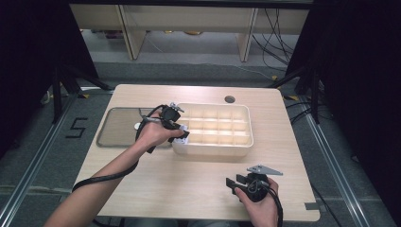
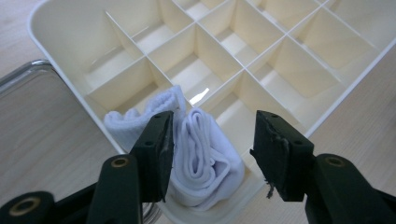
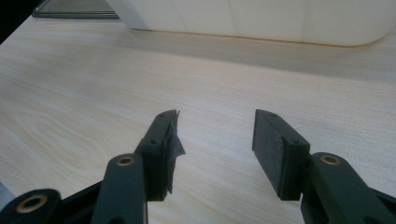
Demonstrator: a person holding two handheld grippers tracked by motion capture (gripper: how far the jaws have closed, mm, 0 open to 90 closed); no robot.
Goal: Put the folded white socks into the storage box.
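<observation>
Pale wood-grain table (image 1: 198,189) stood before you on a grey floor, with cream cabinets and loose cables beyond its far edge. On it sat a cream compartment organizer box (image 1: 241,147), divided by thin walls into a grid of small cells, and just beside its left end lay a flat grey tray (image 1: 116,127) with a shiny rim.

Your left gripper (image 2: 212,149) hung over the near left corner of the box, pointing down into it. Its jaws stood apart, and nothing was pressed between the pads. Directly below and between those jaws lay a rolled white sock (image 2: 198,158), tucked into the corner cell nearest the tray. The left jaw's inner face was right against the sock's folds; whether it touched them could not be told. The right jaw stood clear of the sock, above the cell's near wall. A cuff of the sock spilled over the divider towards the neighbouring cell at the jaw's far left. The other cells ahead of the gripper held nothing.

Your right gripper (image 3: 215,140) rested low over bare table, well apart from the left one and on the near side of the box. Its jaws also stood apart with only wood grain between them. The box's smooth outer wall rose ahead of it.
</observation>
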